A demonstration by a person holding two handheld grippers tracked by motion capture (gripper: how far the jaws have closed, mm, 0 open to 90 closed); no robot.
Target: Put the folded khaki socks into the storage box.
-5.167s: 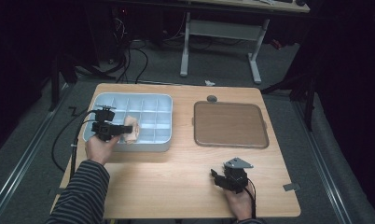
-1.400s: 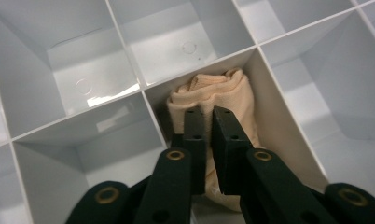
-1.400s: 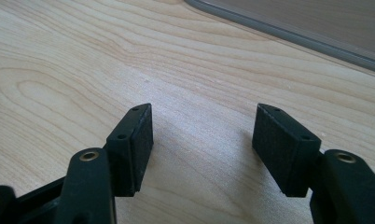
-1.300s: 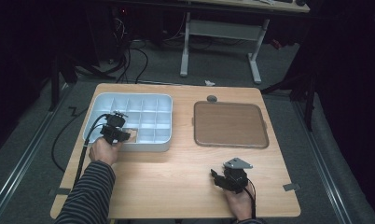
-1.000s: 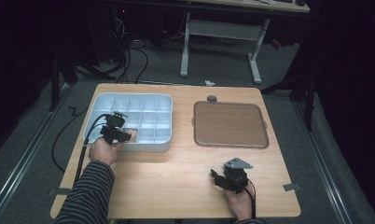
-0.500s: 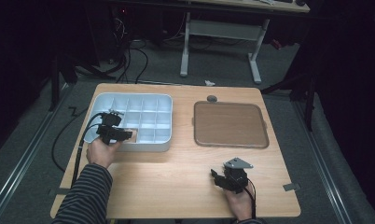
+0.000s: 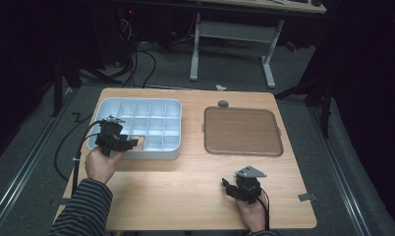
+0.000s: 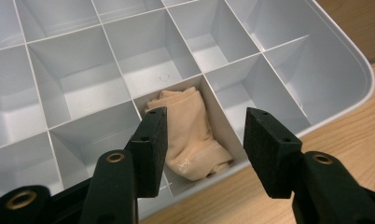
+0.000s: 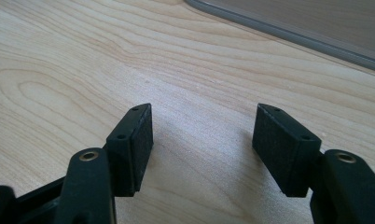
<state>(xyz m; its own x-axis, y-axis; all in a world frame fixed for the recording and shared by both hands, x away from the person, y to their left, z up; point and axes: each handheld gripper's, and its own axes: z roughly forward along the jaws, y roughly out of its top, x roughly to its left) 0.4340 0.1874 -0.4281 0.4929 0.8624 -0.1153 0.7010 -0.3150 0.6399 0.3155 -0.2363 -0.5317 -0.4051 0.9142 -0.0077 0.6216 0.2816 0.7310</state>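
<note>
A folded beige cloth [image 8: 195, 140] lies in a front-row compartment of the pale blue divided tray [image 8: 358, 79]. My left gripper [image 8: 204, 121] hovers just above it, its jaws having just been opening; they stand apart and clear of the cloth, with nothing pressed between them. In the high view the left gripper [image 7: 129, 142] is over the tray's [image 7: 136, 102] front edge, beside the cloth [image 7: 139, 143]. My right gripper [image 7: 227, 188] rests low over the bare wood near the table's front right, open and empty [image 9: 202, 126].
A brown flat tray [image 7: 242, 130] sits at the right half of the table, its rim [image 9: 288, 32] beyond the right gripper. A small grey round piece [image 7: 223, 103] lies behind it. The other tray compartments hold nothing. A desk frame stands behind the table.
The left gripper's jaws have parted and let go of the beige cloth, which stays in its compartment. The left hand has lifted a little. The right hand has not moved.
</note>
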